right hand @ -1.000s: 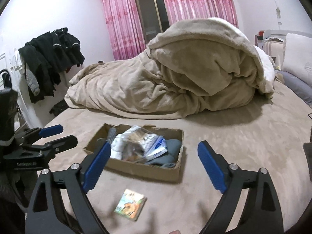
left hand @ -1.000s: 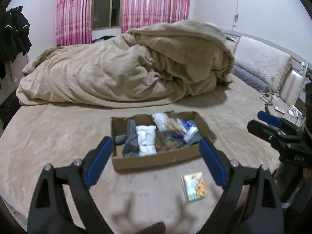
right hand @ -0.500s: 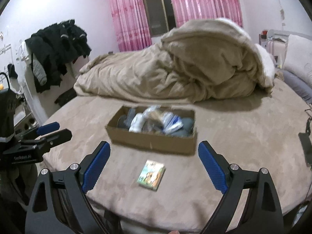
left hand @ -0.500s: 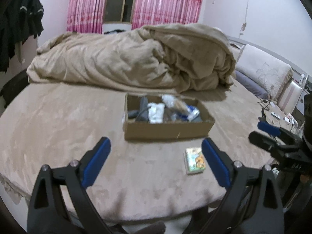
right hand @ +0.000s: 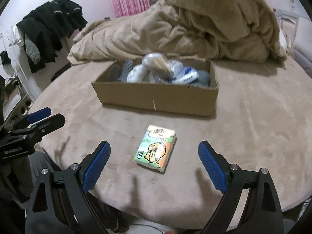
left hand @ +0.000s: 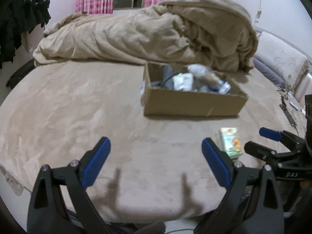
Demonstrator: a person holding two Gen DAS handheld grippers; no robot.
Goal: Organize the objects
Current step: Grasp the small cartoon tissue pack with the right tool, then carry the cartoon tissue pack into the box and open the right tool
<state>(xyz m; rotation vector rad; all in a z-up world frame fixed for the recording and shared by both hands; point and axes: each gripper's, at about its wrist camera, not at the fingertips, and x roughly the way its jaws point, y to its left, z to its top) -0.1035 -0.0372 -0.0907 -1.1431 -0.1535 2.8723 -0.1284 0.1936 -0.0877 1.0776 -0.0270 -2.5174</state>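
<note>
- Right now my right gripper (right hand: 153, 160) hangs released, straddling the tissue pack (right hand: 155, 148) near the bed's front edge, ready to pinch.
- Left gripper (left hand: 156, 162) spread, empty, clear of the cardboard box (left hand: 192, 102) mid-bed.

Left claw (left hand: 156, 152) gapes over the bed (left hand: 68, 107); cardboard box (left hand: 191, 102) beyond, tissue pack (left hand: 231, 143) right.

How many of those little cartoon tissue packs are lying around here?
1. The small rectangular tissue pack with a cartoon print lies flat on the beige bed cover, just in front of the brown cardboard box. More could be hidden under the clutter inside the box.
</note>
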